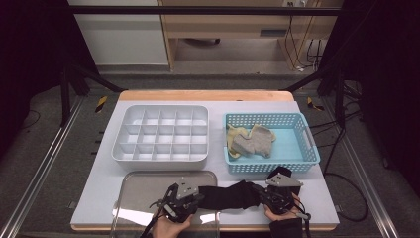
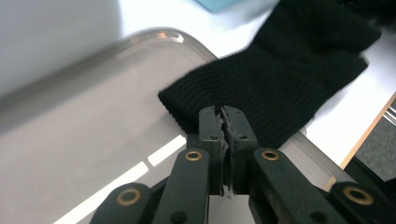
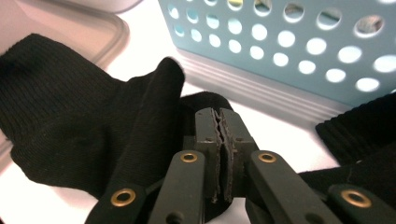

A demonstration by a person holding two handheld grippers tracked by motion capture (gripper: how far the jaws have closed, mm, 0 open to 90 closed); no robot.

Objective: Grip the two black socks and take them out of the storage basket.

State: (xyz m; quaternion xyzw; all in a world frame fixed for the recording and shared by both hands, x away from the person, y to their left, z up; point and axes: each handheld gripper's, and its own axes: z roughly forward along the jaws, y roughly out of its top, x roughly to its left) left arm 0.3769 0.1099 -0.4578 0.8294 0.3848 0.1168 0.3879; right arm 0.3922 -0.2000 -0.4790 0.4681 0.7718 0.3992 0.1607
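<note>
A black sock [image 1: 230, 194] lies stretched along the table's front, its left end over the right rim of a metal tray [image 1: 143, 183]. My left gripper [image 1: 199, 196] is shut on the sock's ribbed cuff edge [image 2: 187, 100]; in the left gripper view the pads [image 2: 210, 123] pinch the knit over the tray [image 2: 70, 154]. My right gripper [image 1: 257, 191] is shut on the other end of the sock [image 3: 70, 107], with fabric bunched around its closed jaws, just in front of the blue basket [image 3: 280, 46].
A white compartment organiser [image 1: 161, 158] stands behind the tray. The blue perforated basket [image 1: 309, 148] at the right holds a grey and a yellow sock [image 1: 252, 141]. The table's front edge lies just below both hands.
</note>
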